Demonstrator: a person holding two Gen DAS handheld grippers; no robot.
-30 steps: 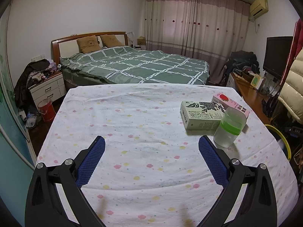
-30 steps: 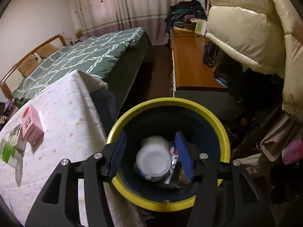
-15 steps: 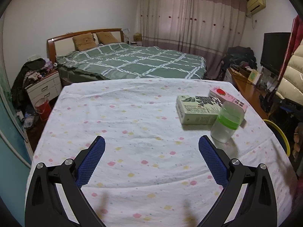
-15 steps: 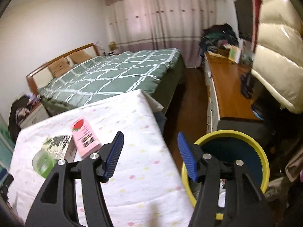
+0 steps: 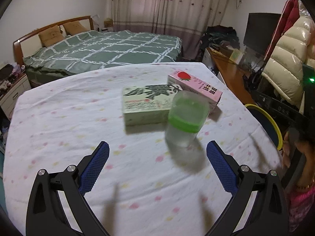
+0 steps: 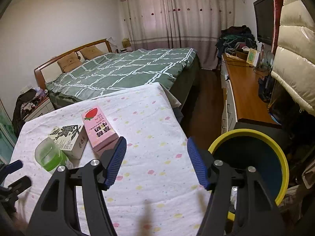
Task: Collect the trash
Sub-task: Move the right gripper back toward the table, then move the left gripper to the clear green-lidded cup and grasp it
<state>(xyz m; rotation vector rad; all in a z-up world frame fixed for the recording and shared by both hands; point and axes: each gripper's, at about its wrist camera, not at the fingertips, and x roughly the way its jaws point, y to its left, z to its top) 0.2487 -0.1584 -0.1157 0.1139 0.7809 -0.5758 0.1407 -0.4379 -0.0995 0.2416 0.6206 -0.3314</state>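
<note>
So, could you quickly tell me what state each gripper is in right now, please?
Left gripper: open, holding nothing, above the table.
Right gripper: open, holding nothing, above the table.

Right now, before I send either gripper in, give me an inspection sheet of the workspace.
Surface: table under a white dotted cloth, wrinkled.
Job's things: clear cup with green band, upright; green leaf-print carton lying flat behind it; pink strawberry milk carton lying flat beside that, apparently touching; yellow-rimmed bin on the floor off the table's right edge.
Clutter: nothing seen on the cloth beyond these.
Grippers: left gripper open, empty, short of the cup; right gripper open, empty, above the cloth near the bin.
Cables: thin wires on the wooden sideboard.
Surroundings: bed, curtains, TV, puffer jacket.
</note>
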